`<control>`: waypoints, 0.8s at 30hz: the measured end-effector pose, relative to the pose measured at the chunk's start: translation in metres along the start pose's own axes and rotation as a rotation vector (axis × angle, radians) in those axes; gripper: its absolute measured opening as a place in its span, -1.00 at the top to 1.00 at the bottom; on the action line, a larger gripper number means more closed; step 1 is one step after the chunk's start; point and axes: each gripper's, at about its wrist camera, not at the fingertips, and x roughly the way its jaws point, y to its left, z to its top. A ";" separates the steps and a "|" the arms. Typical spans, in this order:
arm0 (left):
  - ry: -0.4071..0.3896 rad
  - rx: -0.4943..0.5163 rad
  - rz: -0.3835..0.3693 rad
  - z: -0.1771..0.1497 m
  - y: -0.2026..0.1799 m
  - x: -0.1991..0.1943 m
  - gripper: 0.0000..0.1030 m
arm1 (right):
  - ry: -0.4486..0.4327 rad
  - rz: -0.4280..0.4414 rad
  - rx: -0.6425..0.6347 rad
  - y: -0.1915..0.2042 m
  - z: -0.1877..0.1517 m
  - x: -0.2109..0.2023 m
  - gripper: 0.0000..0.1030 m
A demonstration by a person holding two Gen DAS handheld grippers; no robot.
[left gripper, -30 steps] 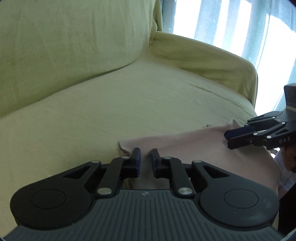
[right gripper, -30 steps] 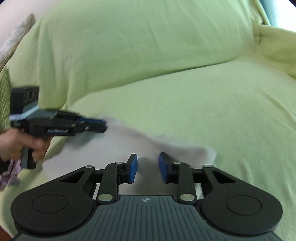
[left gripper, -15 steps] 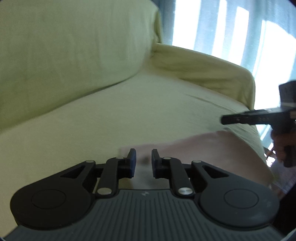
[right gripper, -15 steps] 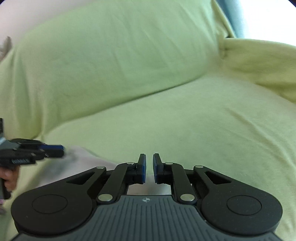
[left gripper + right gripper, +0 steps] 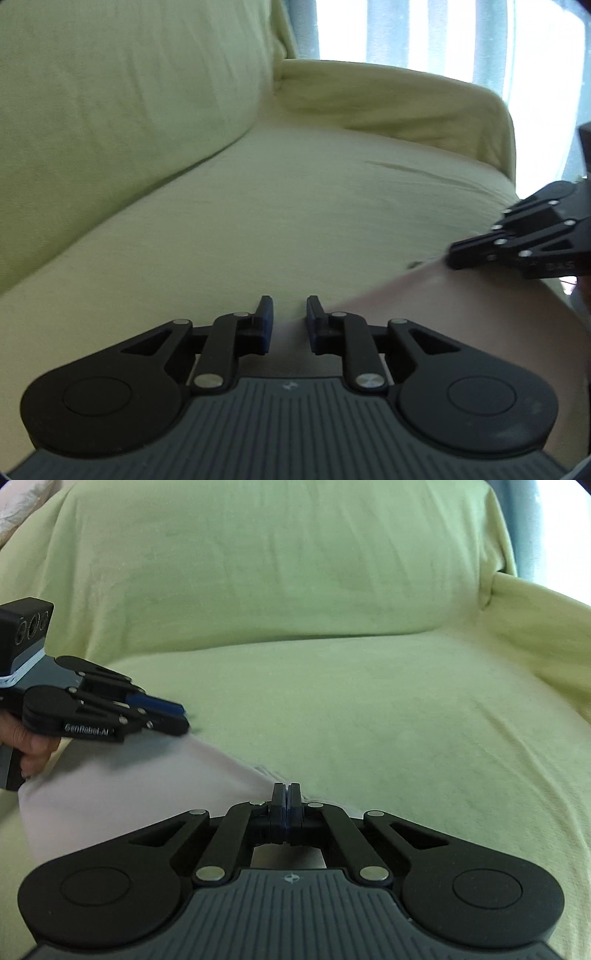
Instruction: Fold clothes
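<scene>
Since a second earlier, your right gripper (image 5: 286, 805) had drawn its fingers together from an open gap. The pale pink garment (image 5: 140, 794) lay on the front of the green-covered sofa seat (image 5: 369, 709); its edge met the closed fingertips, though motion blur left it unclear whether cloth was pinched between them. Your left gripper (image 5: 289, 319) stood with its fingers apart over the garment's blurred edge. Your left hand (image 5: 33, 747) was cut off at the frame's border.

Two grippers (image 5: 289, 319) (image 5: 286, 806), one pink garment (image 5: 129, 790), one green sofa (image 5: 332, 701)
</scene>
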 end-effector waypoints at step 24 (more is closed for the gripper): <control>-0.019 -0.070 0.115 -0.058 0.021 -0.100 0.66 | -0.003 0.080 0.034 0.003 -0.012 -0.055 0.64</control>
